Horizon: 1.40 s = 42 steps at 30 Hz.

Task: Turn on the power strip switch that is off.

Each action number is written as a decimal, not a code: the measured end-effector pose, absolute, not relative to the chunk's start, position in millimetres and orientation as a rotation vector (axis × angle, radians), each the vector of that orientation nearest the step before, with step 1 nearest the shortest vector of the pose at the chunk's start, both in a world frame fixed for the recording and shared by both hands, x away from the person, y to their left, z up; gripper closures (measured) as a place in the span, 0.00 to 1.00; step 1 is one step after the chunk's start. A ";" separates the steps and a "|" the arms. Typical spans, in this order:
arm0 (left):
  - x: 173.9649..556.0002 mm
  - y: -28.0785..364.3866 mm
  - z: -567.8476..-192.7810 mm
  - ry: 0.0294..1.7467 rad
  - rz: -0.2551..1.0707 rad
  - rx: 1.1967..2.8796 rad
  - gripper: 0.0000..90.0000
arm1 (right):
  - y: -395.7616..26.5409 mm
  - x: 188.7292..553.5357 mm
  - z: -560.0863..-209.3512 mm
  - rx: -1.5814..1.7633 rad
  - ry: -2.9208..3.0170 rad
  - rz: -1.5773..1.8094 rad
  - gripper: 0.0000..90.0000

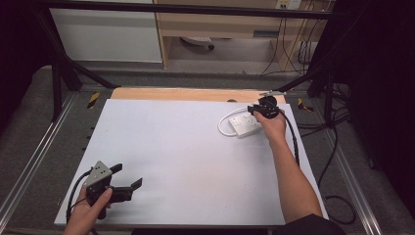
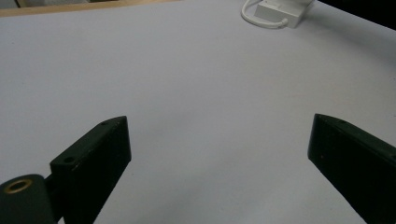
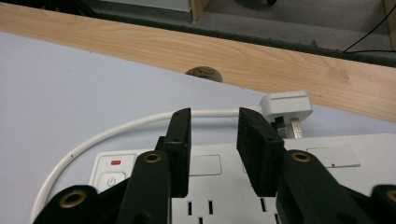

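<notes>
With the right tongs (image 3: 212,140) narrowed, empty, above the white power strip (image 1: 246,125) at the bench's (image 1: 171,147) far right, align both jaws squarely on the cable (image 3: 140,122) near the plug (image 3: 286,106) before closing, keeping the wide-open left tongs (image 2: 219,154) clear.

Signs on the power strip

No words, brands or numbers can be read. The white power strip (image 3: 289,186), near the table's (image 1: 186,147) far right corner, bears a round power symbol on its button (image 3: 110,180) at one end, with a small red mark (image 3: 115,163) just above it. A pale label (image 3: 334,156) farther along the strip's top shows a tiny red mark at its edge, too small to read. Yellow-and-black hazard stripes (image 1: 93,99) stand on the frame beside the table's far left corner.
</notes>
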<state>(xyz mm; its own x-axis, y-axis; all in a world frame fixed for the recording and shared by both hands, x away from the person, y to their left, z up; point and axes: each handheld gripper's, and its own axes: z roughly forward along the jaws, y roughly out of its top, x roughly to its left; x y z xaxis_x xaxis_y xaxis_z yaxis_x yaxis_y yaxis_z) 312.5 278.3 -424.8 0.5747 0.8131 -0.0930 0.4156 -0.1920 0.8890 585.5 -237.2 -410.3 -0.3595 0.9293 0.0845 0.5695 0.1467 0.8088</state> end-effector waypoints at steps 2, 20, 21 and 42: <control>312.4 278.2 -424.8 1.005 0.501 1.813 0.07 | -236.5 585.3 -412.7 1.429 1.990 1.093 0.79; 312.6 278.2 -425.1 1.003 0.496 1.818 0.07 | -230.2 585.0 -422.2 1.426 1.989 1.071 1.00; 312.7 278.2 -425.1 1.003 0.496 1.818 0.07 | -229.8 584.8 -422.2 1.424 1.993 1.070 1.00; 312.6 278.1 -425.0 1.001 0.495 1.819 0.07 | -219.3 584.8 -432.8 1.417 2.034 1.065 1.00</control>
